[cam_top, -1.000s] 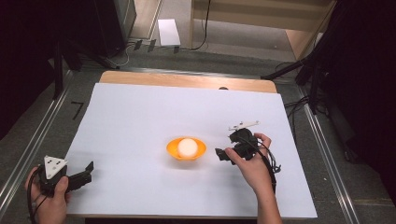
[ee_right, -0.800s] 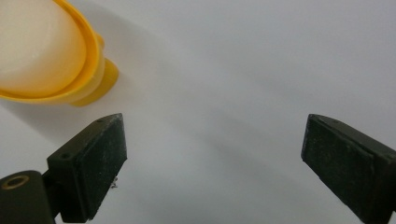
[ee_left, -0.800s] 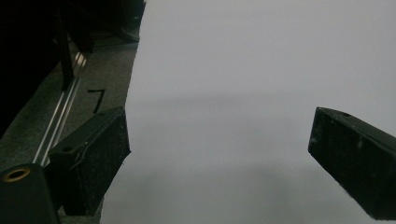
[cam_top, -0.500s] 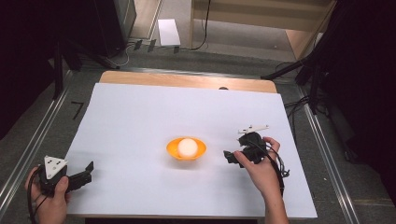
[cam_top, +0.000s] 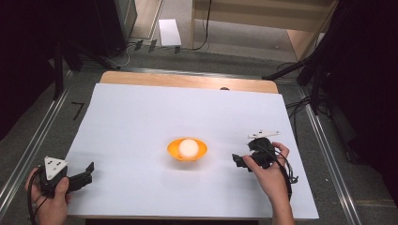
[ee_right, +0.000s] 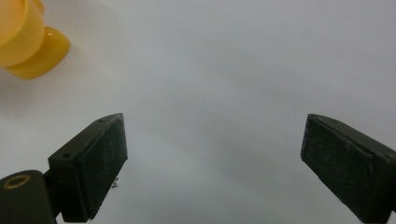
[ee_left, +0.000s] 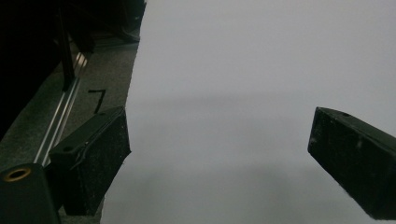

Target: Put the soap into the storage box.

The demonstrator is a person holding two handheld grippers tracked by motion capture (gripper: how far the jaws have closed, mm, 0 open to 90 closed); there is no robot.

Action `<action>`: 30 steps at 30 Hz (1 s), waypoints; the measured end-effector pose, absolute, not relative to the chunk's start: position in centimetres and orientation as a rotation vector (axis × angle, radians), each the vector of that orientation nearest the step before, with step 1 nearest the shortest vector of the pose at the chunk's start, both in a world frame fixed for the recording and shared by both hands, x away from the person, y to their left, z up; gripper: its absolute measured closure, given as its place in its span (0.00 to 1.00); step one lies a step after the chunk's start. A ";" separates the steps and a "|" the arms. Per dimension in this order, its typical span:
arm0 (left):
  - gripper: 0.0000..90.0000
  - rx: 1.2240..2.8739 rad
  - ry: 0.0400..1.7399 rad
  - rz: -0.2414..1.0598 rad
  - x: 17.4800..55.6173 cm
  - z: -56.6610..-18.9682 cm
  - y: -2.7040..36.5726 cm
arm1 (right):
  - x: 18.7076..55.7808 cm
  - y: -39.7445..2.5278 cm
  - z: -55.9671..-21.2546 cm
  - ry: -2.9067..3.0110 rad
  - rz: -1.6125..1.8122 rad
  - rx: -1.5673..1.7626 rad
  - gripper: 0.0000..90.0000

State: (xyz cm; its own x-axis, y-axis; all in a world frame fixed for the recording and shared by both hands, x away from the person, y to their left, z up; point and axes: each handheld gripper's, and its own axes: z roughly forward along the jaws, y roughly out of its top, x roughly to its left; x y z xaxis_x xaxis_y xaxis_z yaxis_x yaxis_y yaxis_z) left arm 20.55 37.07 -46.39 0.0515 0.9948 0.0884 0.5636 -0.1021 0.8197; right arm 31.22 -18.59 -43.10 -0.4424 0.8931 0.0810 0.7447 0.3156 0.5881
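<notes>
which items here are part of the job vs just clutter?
In play:
- orange bowl
- white ball sitting in the bowl
- right gripper, open, nearest the bowl
- left gripper, open, near the table's front left corner

Lying about:
- white sheet on the floor beyond the table
- cables on the floor

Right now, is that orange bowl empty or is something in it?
Not empty: the orange bowl stands upright on the white table with a pale ball sitting inside.

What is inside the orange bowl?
The orange bowl holds one pale round ball, sitting in its middle on the white sheet. The bowl's bottom under the ball is covered, so anything beneath it cannot be seen.
</notes>
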 end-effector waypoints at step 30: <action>0.07 1.731 1.570 0.921 20.5 -46.4 37.1 | 27.9 -25.6 -46.9 2.099 0.916 1.527 0.08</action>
State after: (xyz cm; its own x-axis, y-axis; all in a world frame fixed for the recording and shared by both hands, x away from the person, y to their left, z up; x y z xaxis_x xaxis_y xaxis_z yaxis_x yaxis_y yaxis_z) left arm 20.54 37.08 -46.37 0.0504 0.9948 0.0884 0.5629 -0.1014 0.8203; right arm 27.88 -25.57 -46.89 -0.3328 0.9406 0.0665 0.6886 0.1943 0.6986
